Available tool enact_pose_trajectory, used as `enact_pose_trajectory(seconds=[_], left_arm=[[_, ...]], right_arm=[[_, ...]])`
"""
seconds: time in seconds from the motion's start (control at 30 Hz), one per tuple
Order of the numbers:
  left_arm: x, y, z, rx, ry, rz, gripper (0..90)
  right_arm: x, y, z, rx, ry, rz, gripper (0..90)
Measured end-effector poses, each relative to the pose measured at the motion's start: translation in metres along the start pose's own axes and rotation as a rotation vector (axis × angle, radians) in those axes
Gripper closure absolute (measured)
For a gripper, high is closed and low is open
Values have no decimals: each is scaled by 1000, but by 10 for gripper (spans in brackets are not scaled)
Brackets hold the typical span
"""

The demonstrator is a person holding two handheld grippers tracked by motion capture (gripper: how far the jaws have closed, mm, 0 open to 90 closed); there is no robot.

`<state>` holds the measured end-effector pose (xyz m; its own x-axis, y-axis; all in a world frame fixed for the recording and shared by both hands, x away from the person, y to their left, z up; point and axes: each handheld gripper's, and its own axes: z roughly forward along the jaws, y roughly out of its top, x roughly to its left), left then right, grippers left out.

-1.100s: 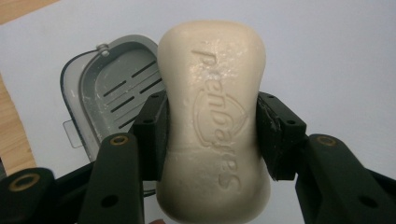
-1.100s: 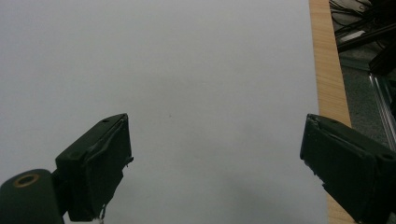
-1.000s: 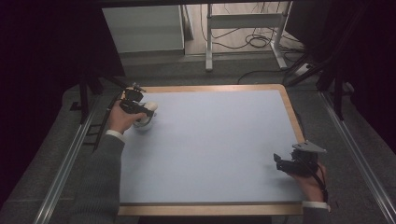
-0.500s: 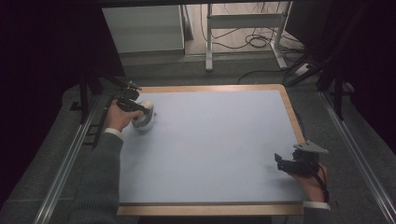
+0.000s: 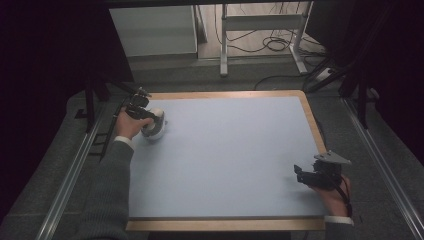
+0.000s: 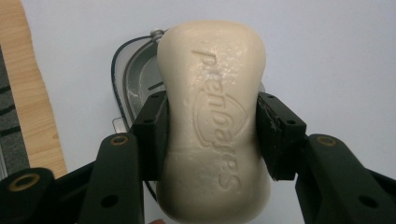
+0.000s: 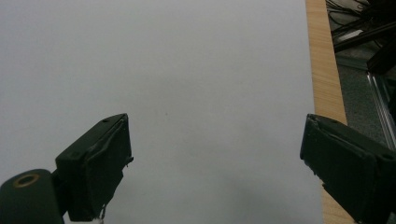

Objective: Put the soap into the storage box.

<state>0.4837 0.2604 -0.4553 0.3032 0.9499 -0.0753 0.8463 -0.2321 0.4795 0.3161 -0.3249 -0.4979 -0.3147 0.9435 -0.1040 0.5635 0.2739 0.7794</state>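
Observation:
A cream bar of soap (image 6: 212, 121) with embossed lettering is clamped between the pads of my left gripper (image 6: 210, 133). It hangs just over a grey soap dish (image 6: 135, 88) that rests on the pale blue table top. In the high view the left gripper (image 5: 145, 116) and the soap (image 5: 156, 116) sit over the dish (image 5: 154, 132) near the table's far left corner. My right gripper (image 5: 306, 176) rests at the near right edge, and in its own view the right gripper (image 7: 215, 163) stands wide open over bare table.
The pale blue table top (image 5: 230, 155) has a wooden border (image 5: 225, 225). A wooden edge strip (image 6: 37, 107) runs just left of the dish. Beyond the far edge stand a white cabinet (image 5: 152, 30) and a metal frame with cables (image 5: 260, 35).
My left hand has shifted slightly toward the table's left edge and lower, carrying the soap down over the dish. The right hand has stayed where it was.

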Motion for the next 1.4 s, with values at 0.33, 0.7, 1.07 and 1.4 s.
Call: enact_pose_trajectory(seconds=[0.33, 0.7, 1.07, 1.4], left_arm=[[-3, 0, 18, 35, 9, -13, 494], [-6, -4, 13, -10, 2, -21, 427], [-31, -12, -25, -131, -53, 73, 342], [-59, -37, -44, -192, -139, 177, 312]], right_arm=[[-1, -1, 1, 3, -3, 0, 87], [-1, -1, 2, 6, -4, 0, 87], [0, 0, 2, 4, 0, -4, 87], [0, 1, 0, -2, -1, -4, 88]])
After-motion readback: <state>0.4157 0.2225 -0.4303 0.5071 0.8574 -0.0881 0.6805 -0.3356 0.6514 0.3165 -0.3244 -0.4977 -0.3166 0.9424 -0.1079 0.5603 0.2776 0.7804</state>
